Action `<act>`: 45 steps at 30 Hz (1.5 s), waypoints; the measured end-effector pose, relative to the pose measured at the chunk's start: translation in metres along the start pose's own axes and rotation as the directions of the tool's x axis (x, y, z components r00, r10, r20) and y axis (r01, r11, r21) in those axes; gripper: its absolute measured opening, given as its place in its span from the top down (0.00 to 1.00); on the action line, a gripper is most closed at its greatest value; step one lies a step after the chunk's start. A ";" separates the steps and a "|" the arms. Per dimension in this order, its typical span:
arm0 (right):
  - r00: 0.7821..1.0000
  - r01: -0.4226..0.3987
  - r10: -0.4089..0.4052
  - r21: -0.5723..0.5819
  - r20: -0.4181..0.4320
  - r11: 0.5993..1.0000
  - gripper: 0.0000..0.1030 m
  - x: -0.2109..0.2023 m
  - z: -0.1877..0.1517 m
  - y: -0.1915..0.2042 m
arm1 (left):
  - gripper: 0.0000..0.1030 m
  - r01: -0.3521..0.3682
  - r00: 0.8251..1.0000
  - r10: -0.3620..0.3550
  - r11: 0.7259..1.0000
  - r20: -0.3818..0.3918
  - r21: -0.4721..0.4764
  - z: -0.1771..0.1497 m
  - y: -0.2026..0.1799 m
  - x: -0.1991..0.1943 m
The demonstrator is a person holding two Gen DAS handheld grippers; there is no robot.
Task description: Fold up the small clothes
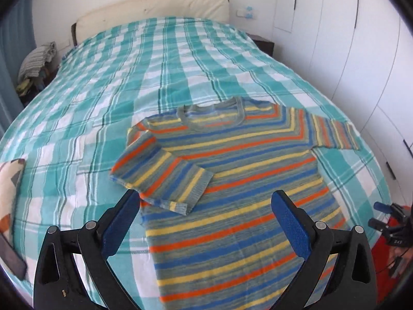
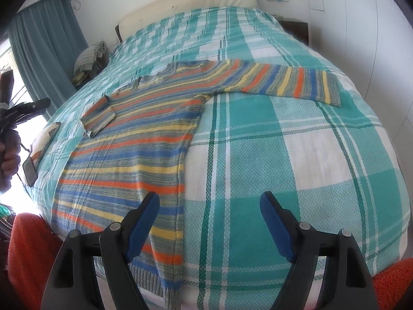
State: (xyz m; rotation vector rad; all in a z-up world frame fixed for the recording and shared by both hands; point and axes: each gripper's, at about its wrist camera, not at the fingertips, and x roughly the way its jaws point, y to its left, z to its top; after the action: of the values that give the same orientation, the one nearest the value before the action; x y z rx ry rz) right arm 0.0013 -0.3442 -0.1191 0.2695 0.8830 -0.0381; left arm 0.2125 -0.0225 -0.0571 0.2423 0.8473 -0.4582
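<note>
A small striped sweater (image 1: 240, 180) in blue, orange, yellow and grey lies flat on the bed, neck away from me. Its left sleeve (image 1: 165, 175) is folded in over the chest. Its right sleeve (image 2: 291, 82) lies stretched out to the right. My left gripper (image 1: 206, 219) is open and empty, above the sweater's lower left part. My right gripper (image 2: 209, 222) is open and empty, above the sweater's (image 2: 129, 155) lower right edge near the hem. The right gripper also shows in the left wrist view (image 1: 387, 219) at the far right.
The bed carries a teal and white checked cover (image 1: 155, 77). A phone (image 1: 10, 255) and a patterned cushion (image 1: 10, 180) lie at the bed's left edge. White wardrobe doors (image 1: 361, 51) stand on the right. A pile of clothes (image 1: 38, 59) sits beside the headboard.
</note>
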 end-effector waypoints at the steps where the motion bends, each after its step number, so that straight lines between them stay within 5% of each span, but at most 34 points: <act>1: 1.000 -0.003 0.003 -0.004 -0.010 1.000 0.23 0.000 -0.002 0.002 | 0.02 -0.025 0.999 0.027 0.998 -0.041 0.052 0.000 -0.002 0.027; 4: 1.000 -0.010 0.010 -0.005 -0.015 1.000 0.23 -0.003 -0.006 0.004 | 0.09 -0.074 0.981 0.101 0.984 -0.167 0.161 -0.013 0.002 0.097; 6: 1.000 -0.006 0.006 -0.004 -0.008 1.000 0.23 -0.006 -0.007 0.003 | 0.26 -0.082 0.964 0.116 0.986 -0.241 0.144 -0.023 0.012 0.126; 8: 1.000 -0.006 0.006 0.006 -0.008 1.000 0.23 -0.006 -0.006 0.001 | 0.37 -0.045 0.968 0.058 0.997 -0.242 0.060 -0.026 0.025 0.131; 9: 1.000 -0.005 0.005 0.013 -0.010 1.000 0.23 -0.004 -0.006 0.000 | 0.71 -0.048 0.969 0.054 0.998 -0.241 0.033 -0.025 0.029 0.129; 10: 1.000 -0.002 0.003 0.021 -0.013 1.000 0.23 -0.003 -0.005 -0.002 | 0.94 -0.042 0.966 0.042 0.999 -0.255 0.006 -0.022 0.035 0.127; 11: 1.000 -0.002 0.002 0.029 -0.014 1.000 0.23 -0.002 -0.004 -0.004 | 0.95 -0.031 0.971 0.020 0.999 -0.238 -0.042 -0.015 0.046 0.118; 14: 1.000 -0.004 0.005 0.040 -0.013 0.999 0.23 0.000 -0.002 -0.005 | 0.96 -0.079 0.992 0.053 0.965 -0.113 -0.249 0.009 0.112 0.080; 16: 1.000 0.000 0.000 0.032 -0.010 0.999 0.23 -0.001 -0.002 -0.004 | 0.96 -0.134 0.991 0.117 0.889 -0.066 -0.437 0.011 0.175 0.056; 18: 1.000 0.004 -0.003 0.018 -0.009 1.000 0.23 0.001 -0.002 -0.001 | 0.96 -0.227 0.972 0.221 0.788 -0.082 -0.572 0.001 0.232 0.040; 20: 1.000 0.004 -0.004 0.004 -0.017 1.000 0.23 0.004 -0.001 0.003 | 0.97 -0.310 0.947 0.289 0.699 -0.141 -0.644 -0.013 0.273 0.040; 22: 1.000 0.003 -0.003 -0.006 -0.030 1.000 0.23 0.009 -0.002 0.006 | 0.97 -0.332 0.940 0.283 0.645 -0.189 -0.688 -0.032 0.294 0.046; 28: 0.998 0.006 -0.009 -0.044 -0.069 0.999 0.23 0.020 -0.007 0.014 | 0.97 -0.358 0.934 0.236 0.596 -0.270 -0.718 -0.074 0.298 0.074; 31: 0.997 0.011 -0.015 -0.055 -0.077 0.998 0.23 0.021 -0.008 0.015 | 0.98 -0.335 0.942 0.195 0.552 -0.273 -0.763 -0.093 0.303 0.078; 35: 0.996 0.013 -0.017 -0.052 -0.091 0.999 0.23 0.025 -0.009 0.014 | 0.97 -0.286 0.958 0.157 0.540 -0.240 -0.792 -0.101 0.311 0.074; 36: 0.996 0.013 -0.018 -0.051 -0.091 0.999 0.23 0.025 -0.009 0.014 | 0.95 -0.320 0.947 0.193 0.524 -0.256 -0.789 -0.103 0.316 0.068; 38: 0.996 0.012 -0.017 -0.050 -0.090 0.999 0.23 0.025 -0.009 0.013 | 0.95 -0.365 0.928 0.240 0.446 -0.283 -0.817 -0.116 0.336 0.055; 39: 0.996 0.013 -0.017 -0.050 -0.090 0.999 0.23 0.025 -0.009 0.013 | 0.95 -0.355 0.932 0.228 0.405 -0.282 -0.843 -0.126 0.348 0.050; 41: 0.996 0.013 -0.017 -0.050 -0.091 0.999 0.23 0.026 -0.009 0.013 | 0.93 -0.272 0.959 0.185 0.391 -0.214 -0.879 -0.136 0.360 0.040; 45: 0.994 0.012 -0.017 -0.048 -0.106 0.999 0.23 0.032 -0.009 0.014 | 0.30 -0.071 0.996 0.084 0.478 -0.034 -0.876 -0.138 0.344 0.032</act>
State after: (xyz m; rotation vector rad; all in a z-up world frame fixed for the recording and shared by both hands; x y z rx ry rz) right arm 0.0173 -0.3258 -0.1462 0.2229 0.9909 -0.0161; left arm 0.3042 0.3227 -0.1615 -0.7024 0.9561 0.1203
